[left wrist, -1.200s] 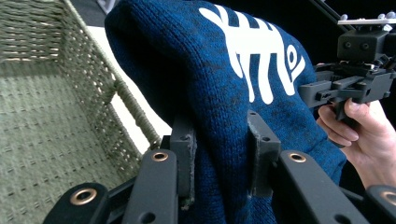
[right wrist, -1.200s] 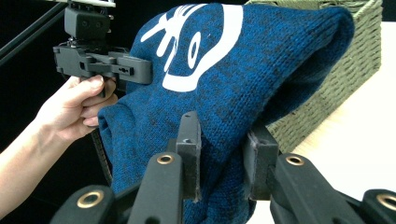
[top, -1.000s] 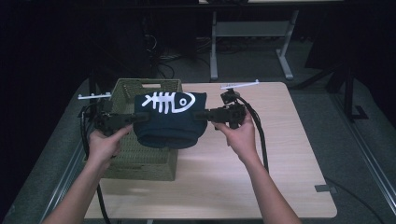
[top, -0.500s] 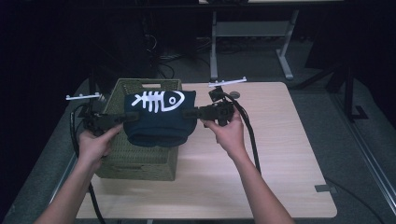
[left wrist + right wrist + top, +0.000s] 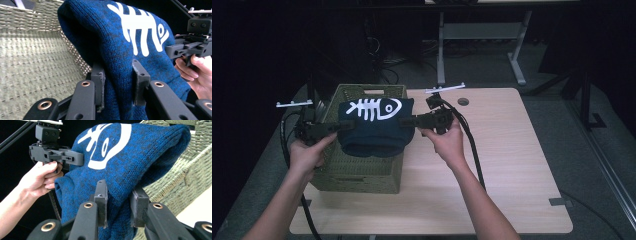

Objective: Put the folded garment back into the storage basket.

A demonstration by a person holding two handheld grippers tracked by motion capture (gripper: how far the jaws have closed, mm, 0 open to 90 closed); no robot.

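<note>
While the folded blue knit sweater [image 5: 374,127] with its white fish-skeleton print hung in the air, I had it pinched at both ends and stretched between my two tools. It sat directly above the woven green basket [image 5: 362,172], over the near half of the opening, its lower edge sagging toward the rim, though I could not tell whether it touched. Its long axis ran side to side across my body, from one tool to the other, so the basket lay straight down from the garment, not off to either side.

My left hand-held gripper [image 5: 117,82] had its jaws closed narrow on a thick fold at the sweater's left end, with the basket's inner wall visible just behind. My right hand-held gripper [image 5: 117,202] clamped the opposite end in the same way, the basket's outer side beyond it. Both hands were level and about equally near the basket; the right one stood over the bare counter [image 5: 512,165] beside the basket, the left over its far left edge.

I judged the next move would be a straight descent, keeping both ends even.
</note>
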